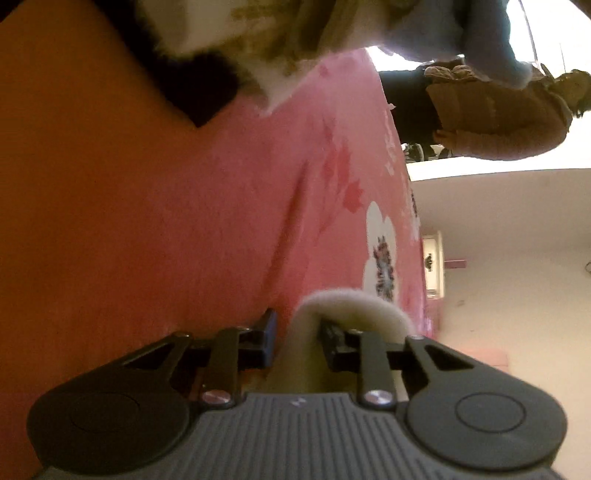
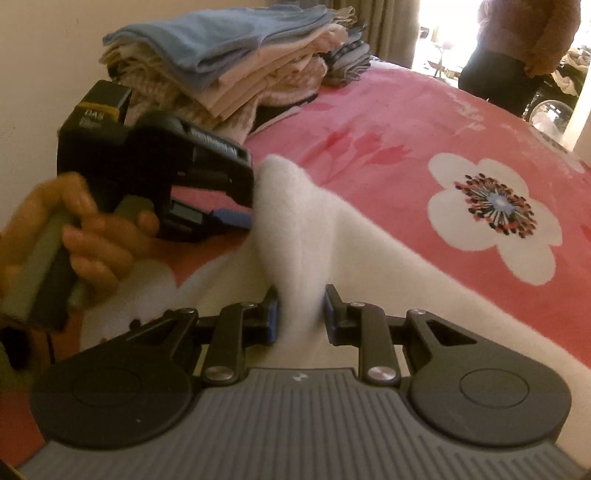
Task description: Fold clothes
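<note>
A white fleece garment (image 2: 369, 266) lies across the pink flowered blanket (image 2: 388, 122) on the bed. In the right wrist view my right gripper (image 2: 301, 310) is shut on a raised fold of it. To its left, a hand (image 2: 92, 236) holds my left gripper (image 2: 247, 208), which pinches the peak of the same fold. The left wrist view is turned sideways; there my left gripper (image 1: 297, 325) is shut on a curl of the white fleece garment (image 1: 354, 306) above the blanket (image 1: 258, 184).
A tall stack of folded clothes (image 2: 229, 66) stands at the back left against the wall, and it shows blurred in the left wrist view (image 1: 221, 29). A person (image 2: 517, 48) stands beyond the bed's far edge near a bright doorway.
</note>
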The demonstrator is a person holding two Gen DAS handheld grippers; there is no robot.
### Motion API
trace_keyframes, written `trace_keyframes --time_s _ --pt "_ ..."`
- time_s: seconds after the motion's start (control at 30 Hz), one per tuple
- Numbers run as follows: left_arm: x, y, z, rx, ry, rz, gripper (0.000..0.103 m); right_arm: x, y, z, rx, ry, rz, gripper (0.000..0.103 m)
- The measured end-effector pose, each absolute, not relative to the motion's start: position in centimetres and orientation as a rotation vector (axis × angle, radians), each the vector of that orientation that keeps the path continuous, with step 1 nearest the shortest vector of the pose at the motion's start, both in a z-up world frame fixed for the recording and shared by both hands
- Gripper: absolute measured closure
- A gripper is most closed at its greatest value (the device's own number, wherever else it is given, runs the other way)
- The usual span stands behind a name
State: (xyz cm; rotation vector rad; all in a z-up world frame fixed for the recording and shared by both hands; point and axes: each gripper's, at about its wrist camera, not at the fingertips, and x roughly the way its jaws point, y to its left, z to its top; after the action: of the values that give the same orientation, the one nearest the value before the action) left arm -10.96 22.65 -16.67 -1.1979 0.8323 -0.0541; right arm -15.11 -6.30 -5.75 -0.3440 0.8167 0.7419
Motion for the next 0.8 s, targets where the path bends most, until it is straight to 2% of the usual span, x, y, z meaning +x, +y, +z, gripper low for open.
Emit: trace_keyframes --time_s 0.2,0.33,0.43,0.63,0.8 --pt "-10.8 22.5 -17.1 -1.225 0.822 -0.011 0.078 -15.2 -6.9 -5.8 -0.277 0.846 0.803 0.078" --pt "-12.1 23.0 -15.9 -1.186 0.780 0.005 0.076 -15.8 -6.9 -6.1 -0.247 0.863 0.846 0.060" --pt "-13.5 23.6 -14.4 -1.122 0.731 0.017 0.064 -16.3 -7.7 -5.7 -0.163 0.875 0.877 0.049" --pt "-16.5 23.3 -11.0 -0.953 0.679 0.034 0.063 -17.6 -10.6 -3.7 -0.017 0.870 0.887 0.050" --pt "-17.8 17.1 -5.2 -0.534 0.562 -0.076 0.063 -19.1 -14.5 -1.2 0.009 0.803 0.812 0.050"
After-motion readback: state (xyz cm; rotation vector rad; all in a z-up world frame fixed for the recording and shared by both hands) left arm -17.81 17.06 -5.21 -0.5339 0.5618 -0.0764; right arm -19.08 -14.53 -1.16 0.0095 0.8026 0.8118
